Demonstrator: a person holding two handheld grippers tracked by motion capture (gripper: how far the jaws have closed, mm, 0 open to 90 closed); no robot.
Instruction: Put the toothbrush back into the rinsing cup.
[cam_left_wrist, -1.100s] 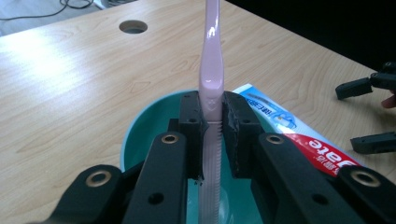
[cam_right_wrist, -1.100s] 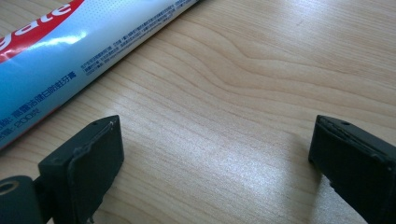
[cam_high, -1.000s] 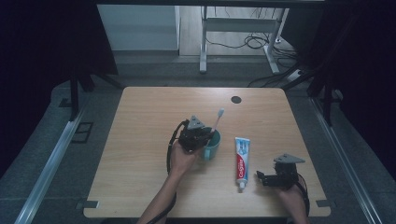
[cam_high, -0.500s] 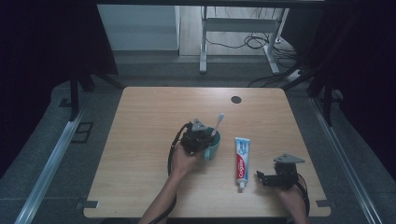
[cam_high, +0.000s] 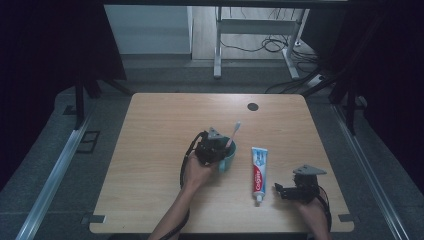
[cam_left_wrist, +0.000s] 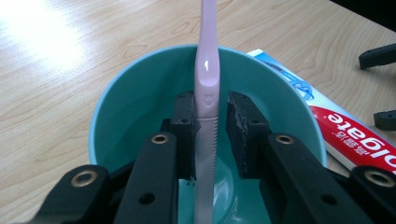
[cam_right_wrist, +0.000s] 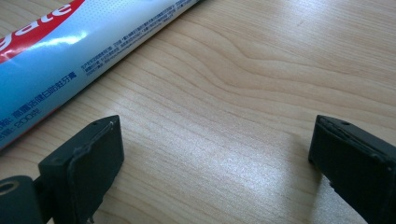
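A pink toothbrush stands slanted in a teal cup at the table's middle, its head poking up past the rim. My left gripper reaches down into the cup with the handle between its jaws. The jaws have just been opening: a gap shows on the right of the handle, and the left pad still rests against it. A toothpaste tube lies flat to the right of the cup. My right gripper stands open just right of the tube's cap end, with bare wood between its jaws.
The wooden table has a dark round hole near its far edge. Beyond the far edge stand a desk frame and cables on the floor. The right gripper's two black jaw tips show past the toothpaste tube.
The toothbrush head has sunk slightly toward the cup as the left gripper shifted a little. The right gripper has not moved.
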